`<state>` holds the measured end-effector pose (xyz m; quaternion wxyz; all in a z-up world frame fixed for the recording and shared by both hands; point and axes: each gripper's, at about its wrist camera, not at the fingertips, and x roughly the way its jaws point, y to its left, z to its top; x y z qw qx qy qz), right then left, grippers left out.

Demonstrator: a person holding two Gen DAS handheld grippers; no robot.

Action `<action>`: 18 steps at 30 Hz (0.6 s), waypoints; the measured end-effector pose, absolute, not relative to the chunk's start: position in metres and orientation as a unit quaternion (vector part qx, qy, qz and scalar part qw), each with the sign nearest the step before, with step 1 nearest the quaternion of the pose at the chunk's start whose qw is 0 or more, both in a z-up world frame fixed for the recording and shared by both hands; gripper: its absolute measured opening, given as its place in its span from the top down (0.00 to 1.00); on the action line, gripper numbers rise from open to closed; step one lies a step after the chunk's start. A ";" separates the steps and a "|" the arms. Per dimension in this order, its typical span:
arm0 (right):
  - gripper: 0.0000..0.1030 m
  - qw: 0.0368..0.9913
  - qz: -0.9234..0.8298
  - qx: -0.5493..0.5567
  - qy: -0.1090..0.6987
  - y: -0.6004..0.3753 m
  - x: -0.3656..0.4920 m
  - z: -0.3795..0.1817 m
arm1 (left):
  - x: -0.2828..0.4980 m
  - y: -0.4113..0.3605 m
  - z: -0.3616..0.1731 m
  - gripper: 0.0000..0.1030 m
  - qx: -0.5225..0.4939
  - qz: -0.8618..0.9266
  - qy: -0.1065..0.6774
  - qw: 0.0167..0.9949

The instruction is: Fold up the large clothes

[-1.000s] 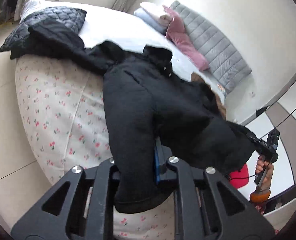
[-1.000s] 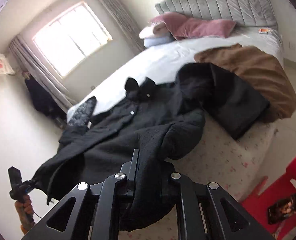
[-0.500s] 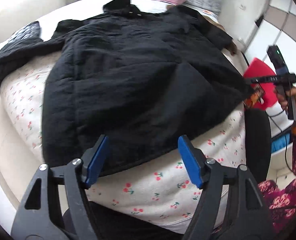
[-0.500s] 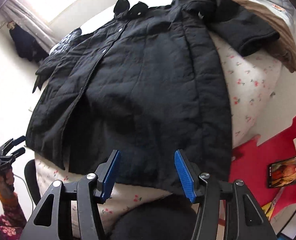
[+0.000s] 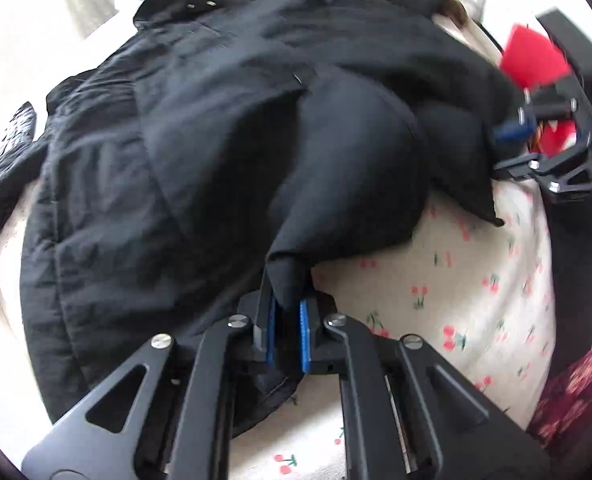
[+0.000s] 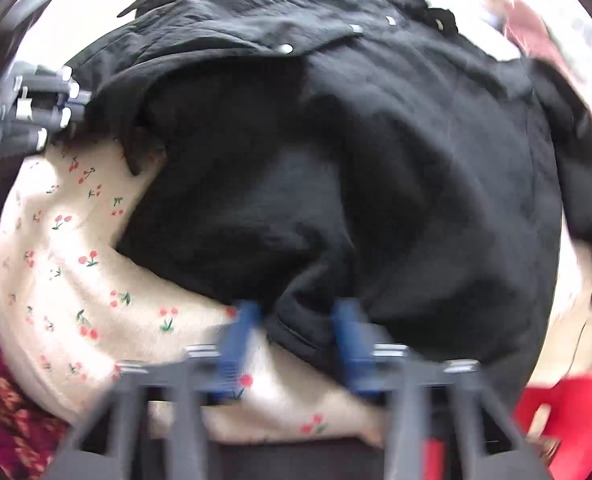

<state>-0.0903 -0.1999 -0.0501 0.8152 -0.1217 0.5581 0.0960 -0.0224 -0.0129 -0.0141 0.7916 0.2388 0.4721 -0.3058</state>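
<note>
My left gripper [image 5: 287, 322] has its 2 blue pads nearly together, pinching a bunched fold of the black coat's [image 5: 223, 128] hem, and the rest of the coat spreads ahead of it across the cherry-print bedsheet [image 5: 456, 300]. My right gripper [image 6: 293, 332] looks partly open in a blurred view, with the coat's hem lying between its 2 blue pads; I cannot tell whether they grip it, and the coat fills the view ahead and to its right.
</note>
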 end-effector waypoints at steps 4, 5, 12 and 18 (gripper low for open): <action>0.94 0.854 0.036 -0.100 0.509 -0.220 -0.071 -0.011 | 0.006 -0.001 0.033 0.90 0.186 -0.295 0.439 0.828; 0.94 0.866 0.018 -0.083 0.492 -0.233 -0.062 0.006 | 0.014 0.000 0.044 0.90 0.176 -0.295 0.433 0.833; 0.92 0.912 -0.067 -0.026 0.403 -0.290 0.013 0.087 | 0.082 -0.011 0.096 0.91 0.146 -0.275 0.388 0.868; 0.47 0.914 -0.058 0.032 0.401 -0.310 0.038 0.096 | 0.111 -0.002 0.097 0.91 0.050 -0.340 0.443 0.828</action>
